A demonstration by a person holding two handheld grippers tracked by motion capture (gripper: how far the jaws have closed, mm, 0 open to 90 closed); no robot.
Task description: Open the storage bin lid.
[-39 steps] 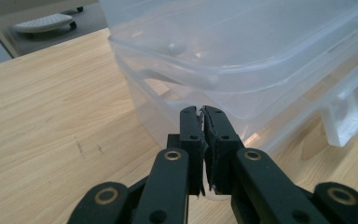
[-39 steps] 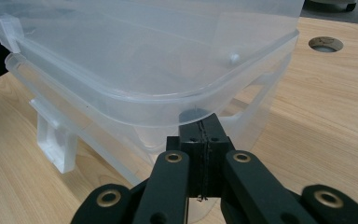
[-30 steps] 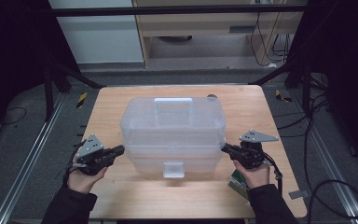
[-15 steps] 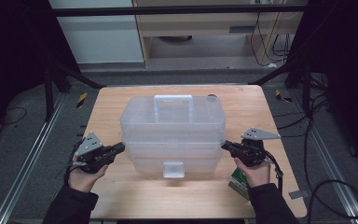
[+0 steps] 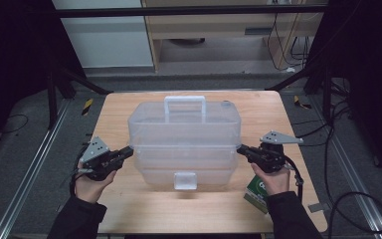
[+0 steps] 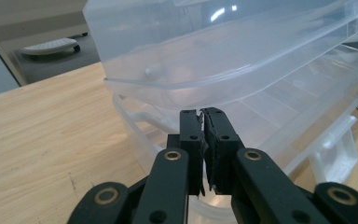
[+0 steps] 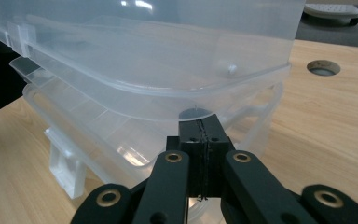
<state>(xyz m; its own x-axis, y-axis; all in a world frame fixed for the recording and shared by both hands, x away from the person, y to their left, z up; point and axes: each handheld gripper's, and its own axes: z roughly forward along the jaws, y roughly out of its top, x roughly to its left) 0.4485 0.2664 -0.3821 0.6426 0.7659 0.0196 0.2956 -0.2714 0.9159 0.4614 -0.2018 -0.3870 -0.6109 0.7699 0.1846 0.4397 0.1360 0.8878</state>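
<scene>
while the clear plastic box [image 5: 184, 144] sits mid-table, left tongs [image 5: 128, 151] clenched at its left end, right tongs [image 5: 239, 149] clenched at its right

- The high view is dim at its edges: the floor and the dark frame around the light wooden table [image 5: 144, 209] sink into near black, while the tabletop itself is evenly lit from above.
- The clear plastic storage box with a white handle [image 5: 184, 132] casts only a faint, soft shadow beneath its front edge.
- In the left gripper view, small white glints sit on the box's upper wall, and the black jaws at the bottom are slightly soft.
- The right gripper view is bright, with pale glare on the lid and mild bending at the corners.
</scene>
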